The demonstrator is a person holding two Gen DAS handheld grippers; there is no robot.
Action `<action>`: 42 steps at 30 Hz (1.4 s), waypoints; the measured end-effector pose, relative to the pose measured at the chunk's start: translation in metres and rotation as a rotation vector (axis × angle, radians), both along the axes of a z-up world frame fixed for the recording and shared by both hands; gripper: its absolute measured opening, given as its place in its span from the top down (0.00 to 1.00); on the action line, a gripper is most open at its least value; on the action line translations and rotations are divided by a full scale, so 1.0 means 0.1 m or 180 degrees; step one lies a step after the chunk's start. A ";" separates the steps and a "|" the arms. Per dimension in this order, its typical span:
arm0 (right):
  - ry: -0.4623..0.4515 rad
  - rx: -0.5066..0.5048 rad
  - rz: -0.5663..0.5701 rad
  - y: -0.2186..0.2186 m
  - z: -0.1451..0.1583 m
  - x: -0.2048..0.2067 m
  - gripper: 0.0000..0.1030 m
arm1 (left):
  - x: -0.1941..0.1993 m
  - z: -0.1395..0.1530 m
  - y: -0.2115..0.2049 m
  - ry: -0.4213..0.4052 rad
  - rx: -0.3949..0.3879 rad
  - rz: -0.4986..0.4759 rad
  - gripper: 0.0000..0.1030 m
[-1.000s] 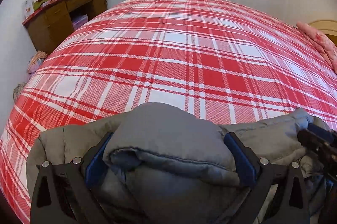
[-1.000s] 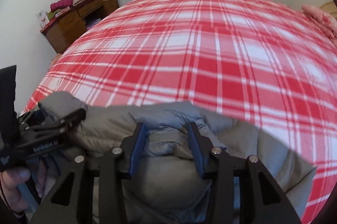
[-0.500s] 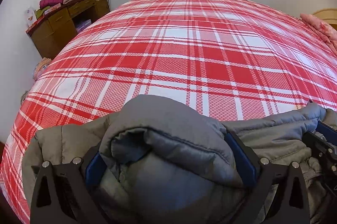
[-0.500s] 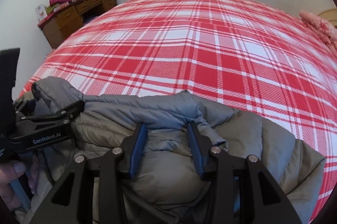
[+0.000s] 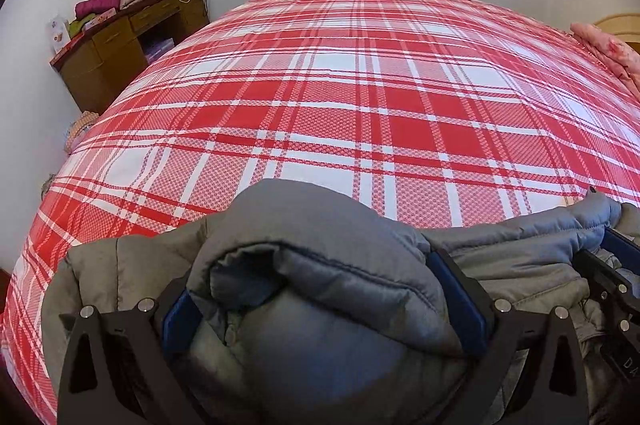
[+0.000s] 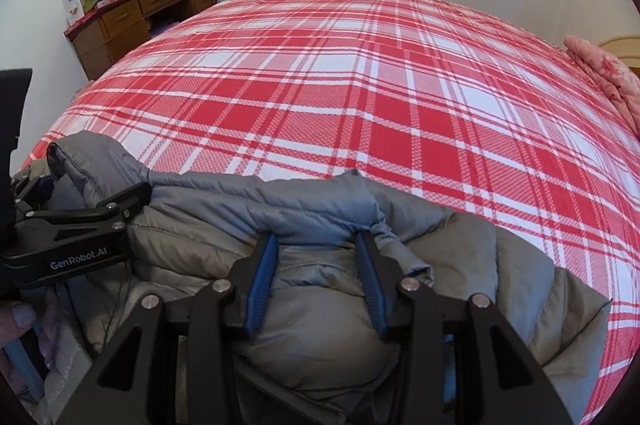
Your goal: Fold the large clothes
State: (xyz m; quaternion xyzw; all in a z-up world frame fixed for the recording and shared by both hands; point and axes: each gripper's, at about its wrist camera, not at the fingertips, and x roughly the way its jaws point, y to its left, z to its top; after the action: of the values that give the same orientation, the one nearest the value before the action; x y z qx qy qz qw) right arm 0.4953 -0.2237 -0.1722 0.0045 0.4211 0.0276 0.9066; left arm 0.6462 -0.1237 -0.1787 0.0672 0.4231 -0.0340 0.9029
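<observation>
The left gripper [image 5: 324, 309] pointed steeply down, its blue pads clamped on a thick roll of the grey padded jacket [image 5: 320, 265]. Just beside it, the right gripper [image 6: 316, 285] tilted down likewise, its pads pinching a narrower fold near the jacket's edge. A thumb [image 6: 16, 317] showed at the left gripper's handle. The jacket lay bunched at the near edge of the red plaid bed [image 5: 360, 105]; a wooden desk [image 5: 120, 53] stood beyond.
</observation>
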 end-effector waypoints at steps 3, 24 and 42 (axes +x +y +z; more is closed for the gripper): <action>0.0004 -0.0002 -0.0001 0.00 0.00 0.00 0.57 | 0.00 0.00 0.00 0.0002 -0.0002 0.0000 0.01; 0.0020 -0.0137 -0.0009 0.05 -0.01 0.01 0.57 | 0.00 0.00 0.00 0.0004 0.0008 0.0000 0.01; 0.0039 -0.0202 -0.0005 0.06 -0.02 0.01 0.57 | 0.01 -0.01 -0.01 0.0004 0.0027 0.0000 0.01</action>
State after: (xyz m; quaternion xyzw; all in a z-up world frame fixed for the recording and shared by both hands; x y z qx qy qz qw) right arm 0.4965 -0.2178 -0.1739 -0.0239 0.4273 0.0135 0.9037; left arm 0.6475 -0.1249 -0.1792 0.0711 0.4238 -0.0323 0.9024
